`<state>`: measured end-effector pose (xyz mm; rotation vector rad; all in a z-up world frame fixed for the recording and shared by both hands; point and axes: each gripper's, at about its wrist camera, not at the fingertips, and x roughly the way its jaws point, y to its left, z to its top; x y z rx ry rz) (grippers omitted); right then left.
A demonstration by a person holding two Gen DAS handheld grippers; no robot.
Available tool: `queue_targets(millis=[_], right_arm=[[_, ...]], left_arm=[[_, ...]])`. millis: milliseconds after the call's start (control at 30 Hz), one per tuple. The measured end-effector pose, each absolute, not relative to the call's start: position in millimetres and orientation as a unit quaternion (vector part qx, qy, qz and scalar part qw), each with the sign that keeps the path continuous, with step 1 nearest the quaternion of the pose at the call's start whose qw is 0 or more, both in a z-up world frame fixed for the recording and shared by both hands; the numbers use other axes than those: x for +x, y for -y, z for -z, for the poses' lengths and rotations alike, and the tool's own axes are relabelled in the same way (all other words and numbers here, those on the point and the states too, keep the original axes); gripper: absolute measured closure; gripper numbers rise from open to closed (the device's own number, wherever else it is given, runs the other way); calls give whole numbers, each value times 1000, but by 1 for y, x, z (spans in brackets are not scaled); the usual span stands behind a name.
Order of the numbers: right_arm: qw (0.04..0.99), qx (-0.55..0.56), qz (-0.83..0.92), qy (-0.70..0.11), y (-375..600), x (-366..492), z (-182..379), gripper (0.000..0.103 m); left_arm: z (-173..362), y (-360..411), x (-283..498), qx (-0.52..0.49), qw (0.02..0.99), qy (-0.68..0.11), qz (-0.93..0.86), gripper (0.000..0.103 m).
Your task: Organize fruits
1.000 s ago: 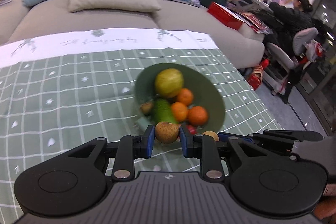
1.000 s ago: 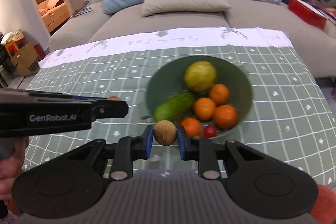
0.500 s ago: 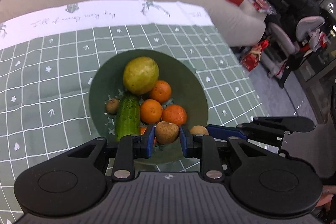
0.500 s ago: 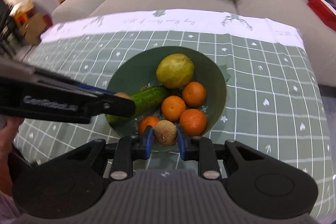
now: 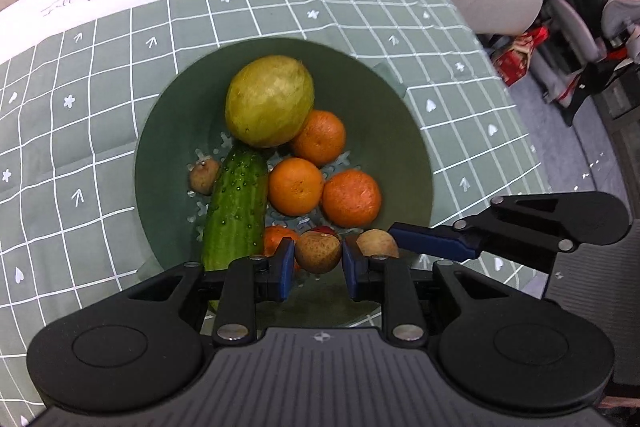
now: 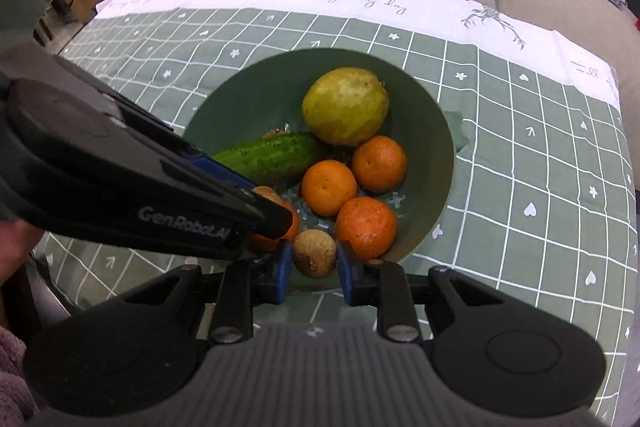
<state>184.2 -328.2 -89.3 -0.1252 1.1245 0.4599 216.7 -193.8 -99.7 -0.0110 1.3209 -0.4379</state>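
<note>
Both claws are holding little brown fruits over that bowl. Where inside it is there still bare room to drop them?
The bowl is bare along its left wall, beyond the cucumber and a small brown fruit, and along its far rim behind the big yellow-green fruit. The near right, around the oranges, is crowded.

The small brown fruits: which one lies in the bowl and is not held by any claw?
The brown fruit left of the cucumber, resting loose on the bowl floor. The other two sit clamped in the left claw and right claw.
</note>
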Motion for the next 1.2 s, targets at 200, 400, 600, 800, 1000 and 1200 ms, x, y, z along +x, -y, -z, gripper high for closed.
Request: queue_targets(millis=[200,400,600,800,1000,1200], right_arm=[[814,-63,-220,-534,326,187,95,83],[813,-69,-217,-535,324,187,94,82],[813,-70,-209,-539,322,187,90,81],[817,-63,-204,-536,319,183,74,71],[823,-65,-197,-529,306,181,48,63],[850,-18,-152,-503,295,175,9,61]], left_arm=[[109,197,219,-7,759,-622,192,75],[111,197,219,-11,759,-623,189,75],[103,190,219,-19,761,-618,195,64],[78,178,214,-40,771,-600,208,58],[40,151,206,-30,796,-572,195,55],[-5,108,190,-27,835,-519,179,49]])
